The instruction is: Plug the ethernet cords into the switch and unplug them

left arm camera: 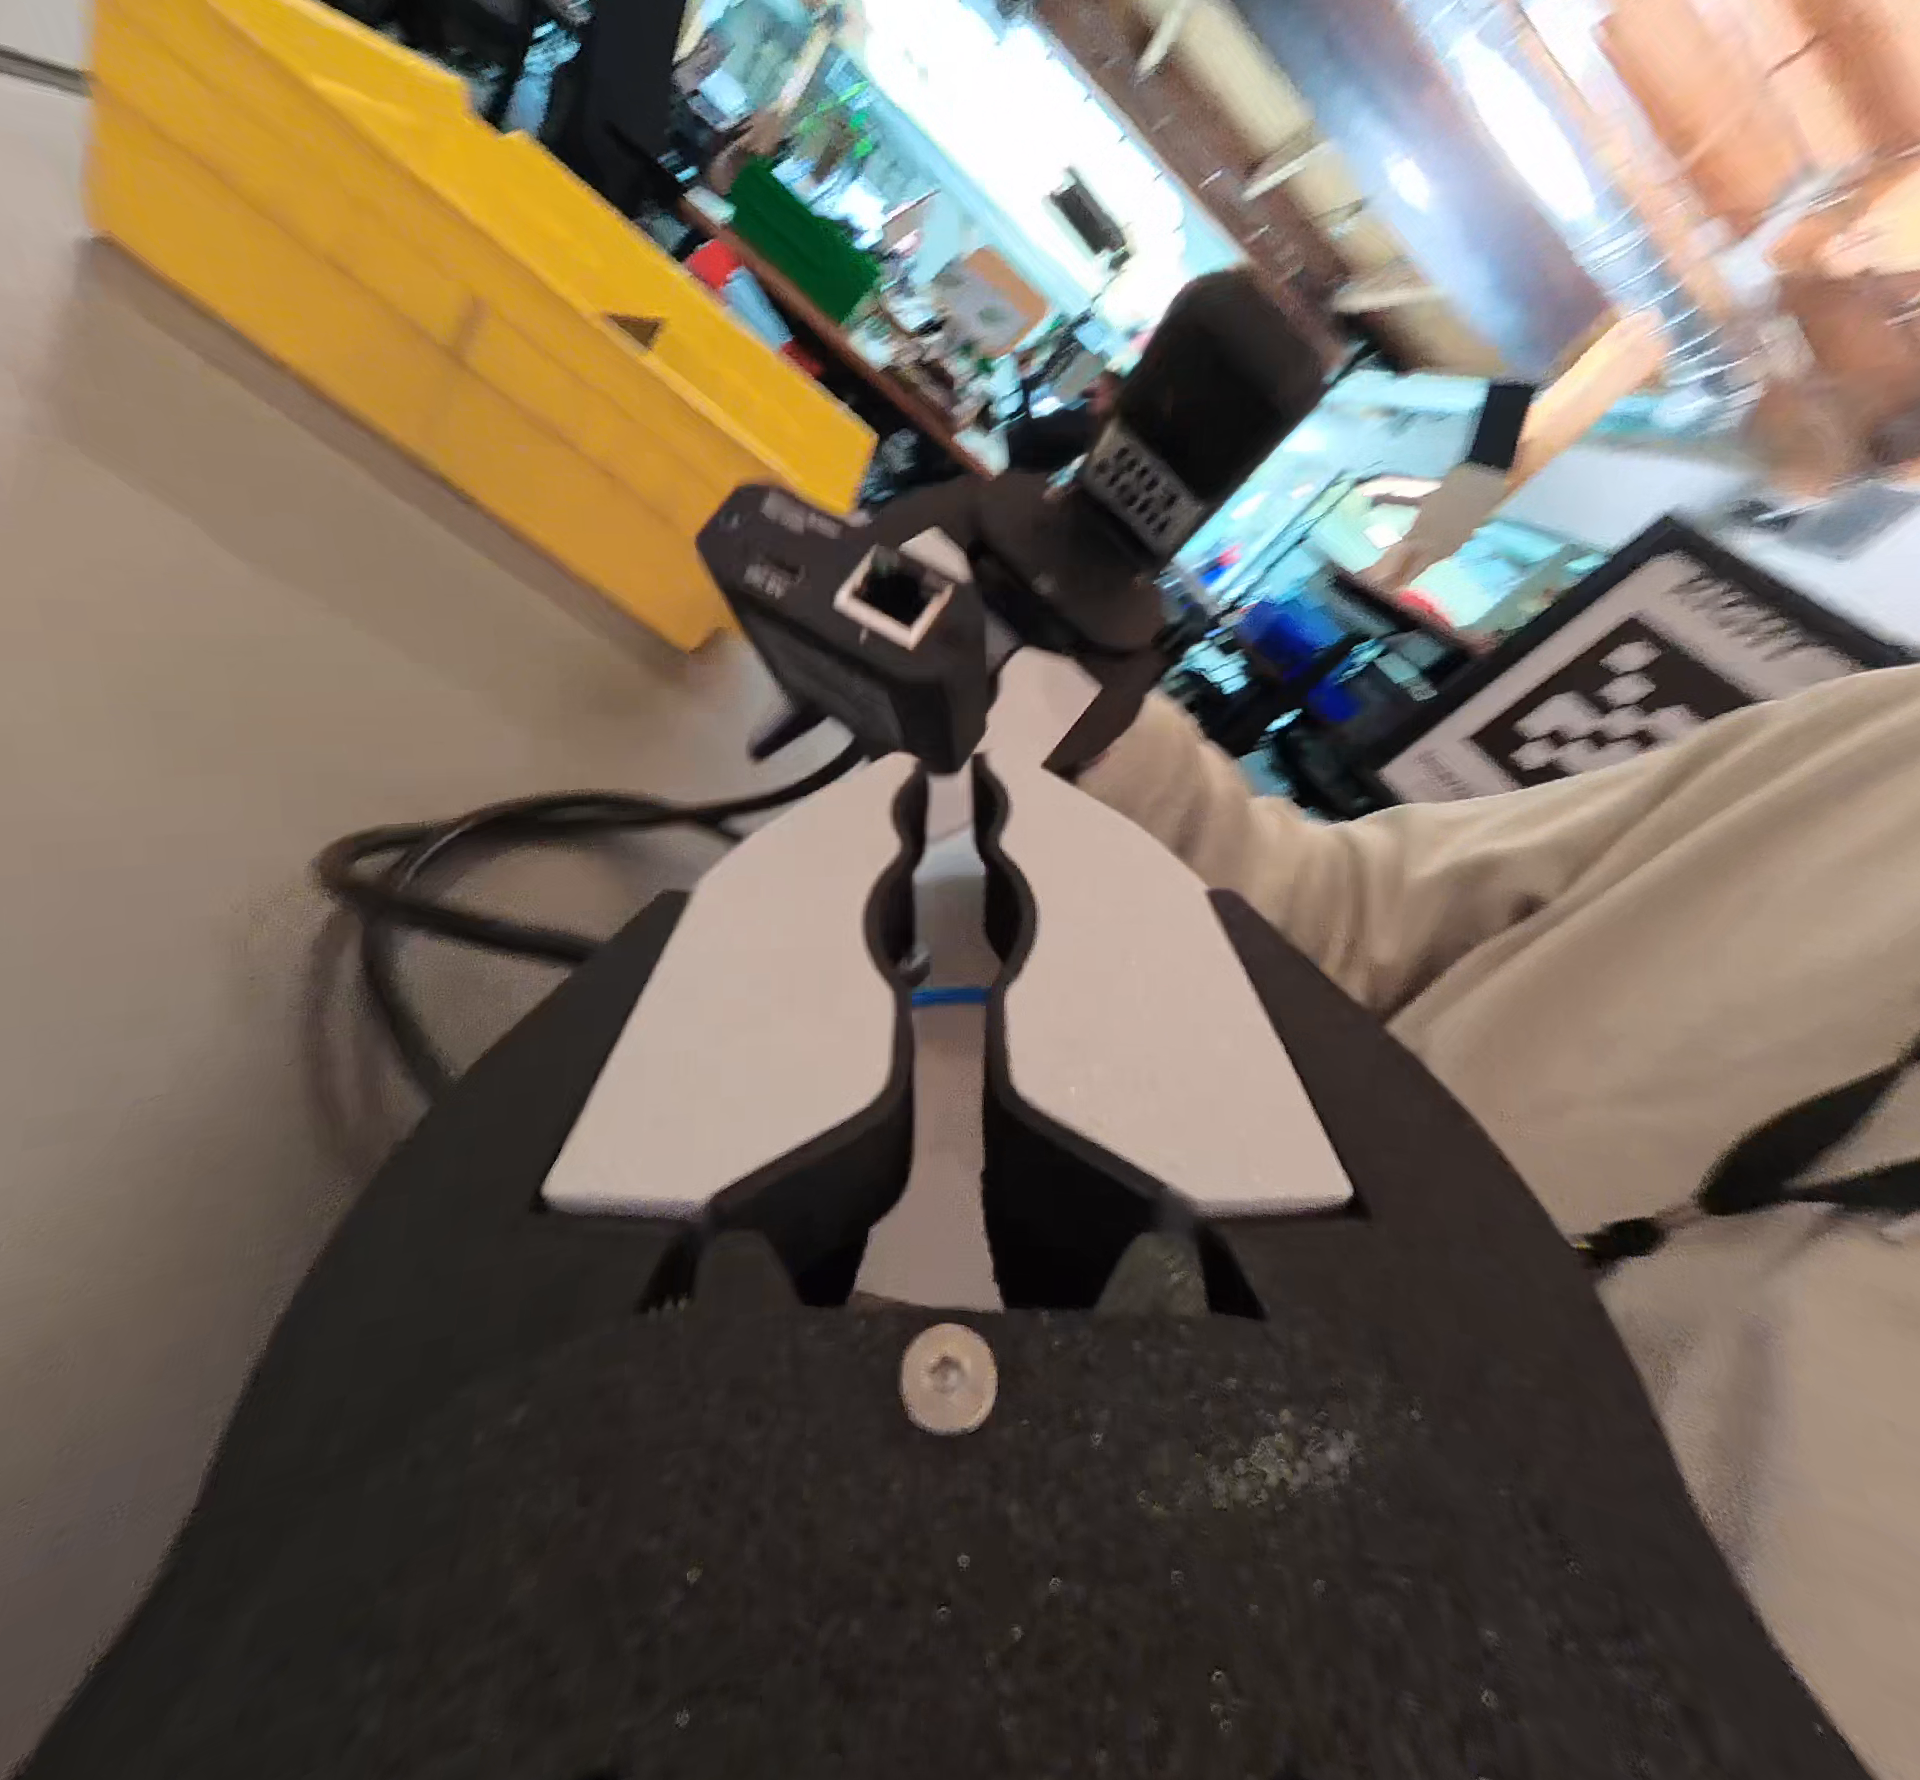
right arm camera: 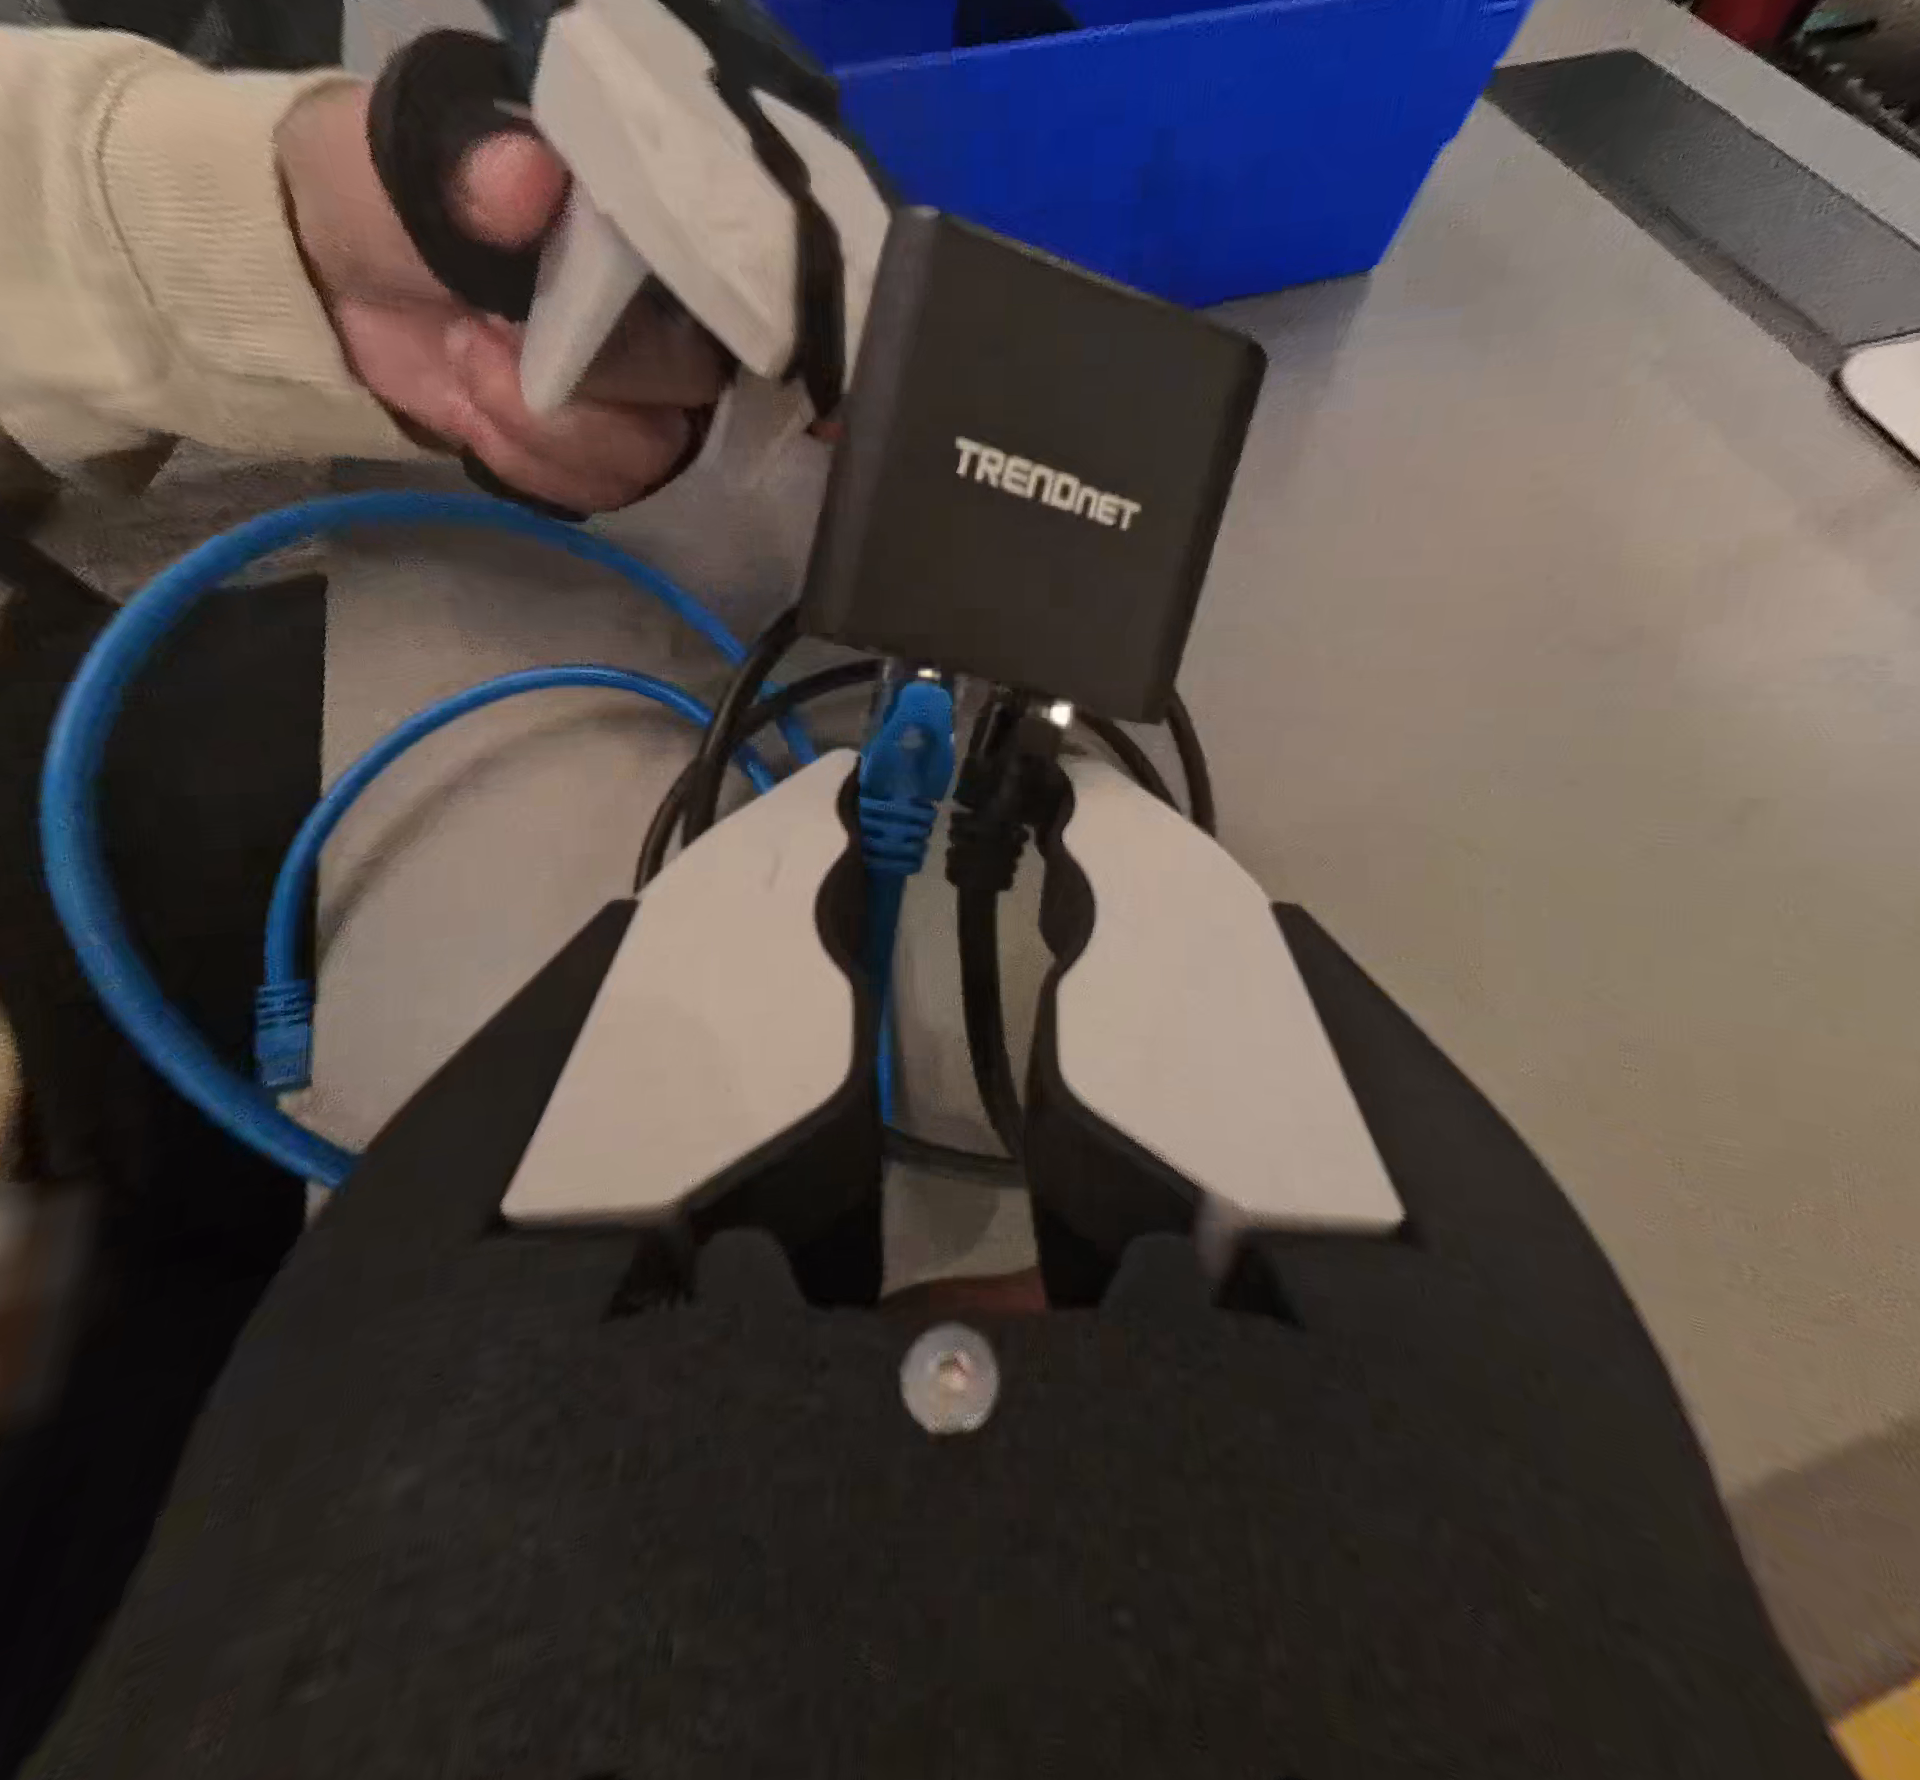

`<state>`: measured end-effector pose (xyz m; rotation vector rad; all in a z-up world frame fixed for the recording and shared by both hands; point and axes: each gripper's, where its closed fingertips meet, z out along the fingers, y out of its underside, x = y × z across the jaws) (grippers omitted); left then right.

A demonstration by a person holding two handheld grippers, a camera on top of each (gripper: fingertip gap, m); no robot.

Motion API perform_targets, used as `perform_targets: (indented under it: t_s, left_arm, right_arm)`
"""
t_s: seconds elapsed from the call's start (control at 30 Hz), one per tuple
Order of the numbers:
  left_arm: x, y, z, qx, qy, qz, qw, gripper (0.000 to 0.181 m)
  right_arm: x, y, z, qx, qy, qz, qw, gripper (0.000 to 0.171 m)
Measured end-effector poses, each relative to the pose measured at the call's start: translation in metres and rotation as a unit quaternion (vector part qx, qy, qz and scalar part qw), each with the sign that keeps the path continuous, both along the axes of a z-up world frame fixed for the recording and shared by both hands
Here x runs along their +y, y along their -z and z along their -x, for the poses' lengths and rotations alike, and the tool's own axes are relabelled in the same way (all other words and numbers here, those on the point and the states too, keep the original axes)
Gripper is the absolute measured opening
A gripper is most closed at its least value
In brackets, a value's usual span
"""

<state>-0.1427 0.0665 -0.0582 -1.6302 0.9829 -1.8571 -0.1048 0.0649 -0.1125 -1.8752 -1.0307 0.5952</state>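
Observation:
The black switch point(right arm camera: 1039, 463) is tilted above the grey table point(right arm camera: 1507, 795). A blue ethernet plug point(right arm camera: 904, 774) and a black ethernet plug point(right arm camera: 997, 795) sit in its near side. My right gripper point(right arm camera: 951, 795) is shut on both plugs, one pad against each. My left gripper point(left arm camera: 948, 780) is almost fully shut, with only a thin slit between the pads. Its tips stand at the lower corner of the switch point(left arm camera: 852, 650), whose side shows an empty port point(left arm camera: 894, 598). In the right wrist view its fingers point(right arm camera: 727, 276) lie against the switch's left edge.
A yellow bin point(left arm camera: 416, 276) stands on the table behind the switch. A blue divided bin point(right arm camera: 1143, 99) is just beyond it. The blue cable point(right arm camera: 104, 795) loops at the left, with a free plug point(right arm camera: 283, 1034). Black cable point(left arm camera: 468, 826) coils under the switch. A person's hand point(right arm camera: 468, 359) holds the left gripper. The left gripper's tips are roughly 7 centimeters from the right gripper's.

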Motion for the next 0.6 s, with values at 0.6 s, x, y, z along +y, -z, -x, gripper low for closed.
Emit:
perform_targets:
  t_s: [0.6]
  left_arm:
    - [0.029, 0.031, -0.014, 0.346, -0.089, -0.7, 0.618, 0.036]
  right_arm:
    - [-0.014, -0.006, 0.013, -0.095, 0.043, 0.185, 0.977, 0.03]
